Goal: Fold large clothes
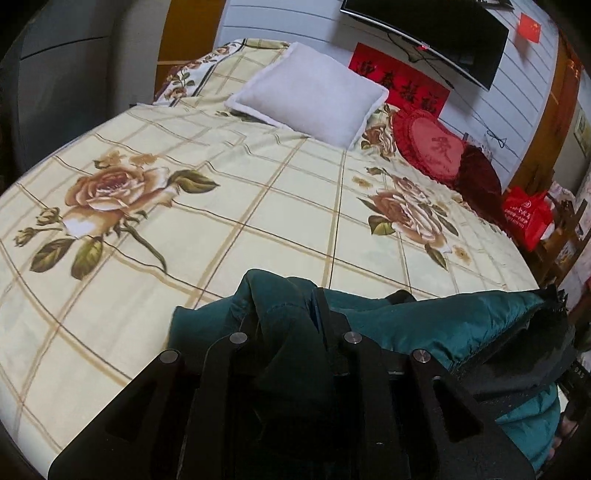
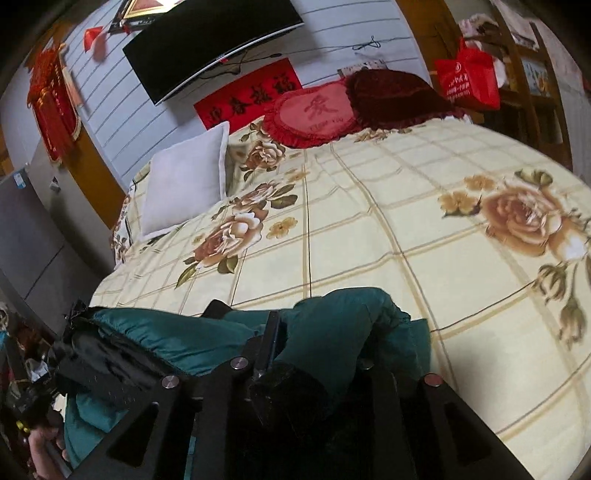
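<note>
A dark teal padded jacket (image 1: pixel 443 325) with black lining is held up above the near edge of the bed. My left gripper (image 1: pixel 288 314) is shut on a bunched teal fold of it. My right gripper (image 2: pixel 317 325) is shut on another bunched fold of the same jacket (image 2: pixel 177 339). The jacket spans between the two grippers. The other gripper shows at the right edge of the left wrist view (image 1: pixel 550 339) and at the left edge of the right wrist view (image 2: pixel 81 354). The fingertips are mostly hidden by cloth.
The bed (image 1: pixel 258 206) has a cream sheet with a rose pattern. A white pillow (image 1: pixel 310 92), a red heart cushion (image 1: pixel 432 147) and a dark red cushion (image 1: pixel 480 173) lie by the wall. A TV (image 1: pixel 443 33) hangs above. A red bag (image 1: pixel 528 218) stands beside the bed.
</note>
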A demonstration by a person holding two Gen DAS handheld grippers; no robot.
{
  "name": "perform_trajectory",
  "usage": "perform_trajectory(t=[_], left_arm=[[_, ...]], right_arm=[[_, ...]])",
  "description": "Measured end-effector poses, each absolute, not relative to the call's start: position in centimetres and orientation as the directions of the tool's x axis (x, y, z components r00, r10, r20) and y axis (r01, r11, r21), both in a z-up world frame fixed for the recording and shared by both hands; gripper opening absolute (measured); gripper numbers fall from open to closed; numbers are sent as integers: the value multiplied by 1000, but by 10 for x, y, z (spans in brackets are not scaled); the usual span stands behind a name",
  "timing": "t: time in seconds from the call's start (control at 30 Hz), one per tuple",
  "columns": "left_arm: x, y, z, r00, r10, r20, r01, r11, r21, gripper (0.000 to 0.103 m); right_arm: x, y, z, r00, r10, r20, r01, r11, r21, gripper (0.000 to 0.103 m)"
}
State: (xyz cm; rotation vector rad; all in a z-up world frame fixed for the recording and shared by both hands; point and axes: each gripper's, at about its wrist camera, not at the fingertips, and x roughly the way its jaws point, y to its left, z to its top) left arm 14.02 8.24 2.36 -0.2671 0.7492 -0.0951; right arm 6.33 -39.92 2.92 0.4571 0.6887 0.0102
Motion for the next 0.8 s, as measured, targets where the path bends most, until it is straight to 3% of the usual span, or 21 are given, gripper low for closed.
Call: perform_trajectory(t=[0.27, 0.4, 0.47, 0.5, 0.53, 0.57, 0.6, 0.63, 0.8], left_arm=[[148, 81, 18, 701, -189, -687, -18, 959, -283, 19], [148, 83, 29, 694, -202, -691, -1, 960, -281, 23], [143, 87, 40, 714, -234, -660, 19, 949, -316, 36], [142, 89, 44, 719, -252, -648, 30, 942, -333, 42], [140, 92, 49, 725, -283, -628, 47, 930, -364, 61], [139, 93, 52, 724, -309, -617, 62, 920, -387, 83], [138, 94, 55, 728, -317, -607, 70, 916, -395, 93], [134, 95, 60, 758, -276, -592, 53, 930, -365, 103], [133, 89, 70, 803, -238, -546, 72, 949, -307, 103]], right_arm=[[71, -391, 28, 741, 144, -655, 158, 911, 380, 27], [67, -397, 36, 750, 175, -638, 163, 886, 434, 33], [62, -402, 43, 770, 203, -605, 155, 860, 485, 37], [60, -405, 46, 782, 220, -584, 147, 845, 515, 46], [56, -407, 49, 795, 237, -559, 136, 827, 545, 55], [53, -409, 52, 809, 243, -535, 129, 815, 565, 77], [52, -409, 56, 820, 239, -520, 127, 810, 573, 93], [48, -409, 60, 837, 229, -498, 121, 810, 575, 94], [43, -397, 78, 851, 178, -495, 106, 864, 493, 94]])
